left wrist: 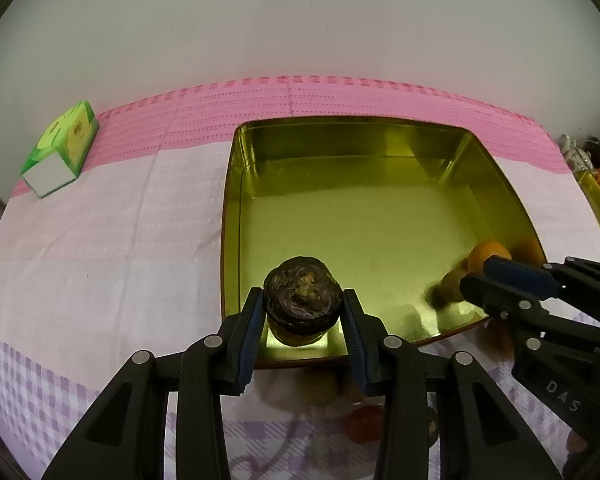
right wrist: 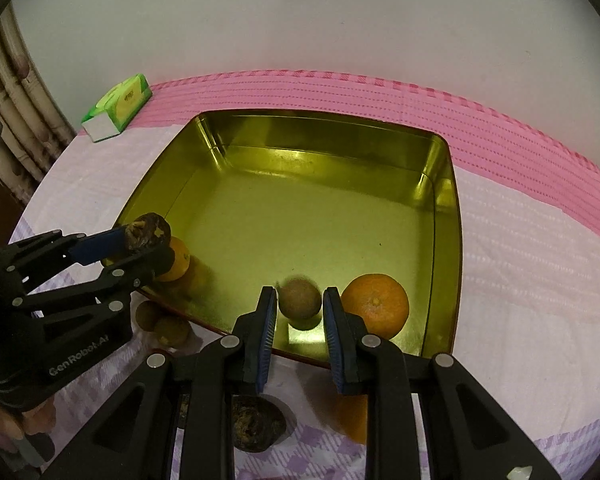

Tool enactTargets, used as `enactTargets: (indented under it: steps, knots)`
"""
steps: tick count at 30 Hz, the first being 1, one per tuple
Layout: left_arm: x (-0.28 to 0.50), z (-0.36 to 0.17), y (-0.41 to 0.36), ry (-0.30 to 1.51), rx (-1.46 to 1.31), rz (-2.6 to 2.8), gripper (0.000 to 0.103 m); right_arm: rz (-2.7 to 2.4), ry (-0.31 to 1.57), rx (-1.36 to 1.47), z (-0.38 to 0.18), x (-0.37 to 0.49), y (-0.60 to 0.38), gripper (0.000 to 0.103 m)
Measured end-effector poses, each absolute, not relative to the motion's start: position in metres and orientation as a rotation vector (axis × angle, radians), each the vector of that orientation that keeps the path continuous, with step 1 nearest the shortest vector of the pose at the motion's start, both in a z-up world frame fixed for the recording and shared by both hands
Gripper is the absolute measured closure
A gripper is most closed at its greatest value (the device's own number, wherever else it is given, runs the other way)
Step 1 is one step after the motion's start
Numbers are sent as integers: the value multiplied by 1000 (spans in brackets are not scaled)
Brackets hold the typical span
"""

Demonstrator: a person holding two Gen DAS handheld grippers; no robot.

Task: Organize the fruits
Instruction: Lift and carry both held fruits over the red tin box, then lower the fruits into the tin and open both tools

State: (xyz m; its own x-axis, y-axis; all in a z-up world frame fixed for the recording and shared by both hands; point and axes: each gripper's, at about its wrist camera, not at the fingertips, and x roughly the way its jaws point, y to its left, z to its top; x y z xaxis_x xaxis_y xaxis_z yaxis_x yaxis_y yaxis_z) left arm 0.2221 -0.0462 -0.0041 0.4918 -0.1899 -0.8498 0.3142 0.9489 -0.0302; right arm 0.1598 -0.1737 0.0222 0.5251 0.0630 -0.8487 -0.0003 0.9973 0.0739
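A gold square tin (left wrist: 236, 208) (right wrist: 444, 216) lies on the cloth. My left gripper (left wrist: 303, 312) (right wrist: 148, 246) is shut on a dark wrinkled fruit (left wrist: 302, 300) (right wrist: 148, 232) and holds it above the tin's near left corner. My right gripper (right wrist: 300, 312) (left wrist: 474, 276) is open; a small brown fruit (right wrist: 300, 298) (left wrist: 448, 286), blurred, is between its fingertips over the tin floor, apparently loose. An orange (right wrist: 376, 306) (left wrist: 488, 254) sits in the tin beside it. A smaller orange (right wrist: 178, 260) lies in the tin under the left gripper.
Loose fruits lie on the cloth in front of the tin: brownish-green ones (right wrist: 166, 324) (left wrist: 318, 388), a dark wrinkled one (right wrist: 256, 424), an orange (right wrist: 354, 416), a reddish one (left wrist: 366, 424). A green tissue pack (left wrist: 60, 148) (right wrist: 118, 102) sits far left. A wall stands behind.
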Motion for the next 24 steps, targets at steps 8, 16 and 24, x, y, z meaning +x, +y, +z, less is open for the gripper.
enactTargets:
  steps: [8, 16, 24]
  knots:
    - [229, -8, -42, 1033, 107, -311, 63, 24, 1014, 86, 22, 155, -179, 74]
    - [225, -5, -46, 1018, 124, -318, 52, 19, 993, 97, 29, 142, -183, 71]
    - [214, 5, -44, 996, 129, -317, 50, 6, 982, 97, 34, 136, -181, 69]
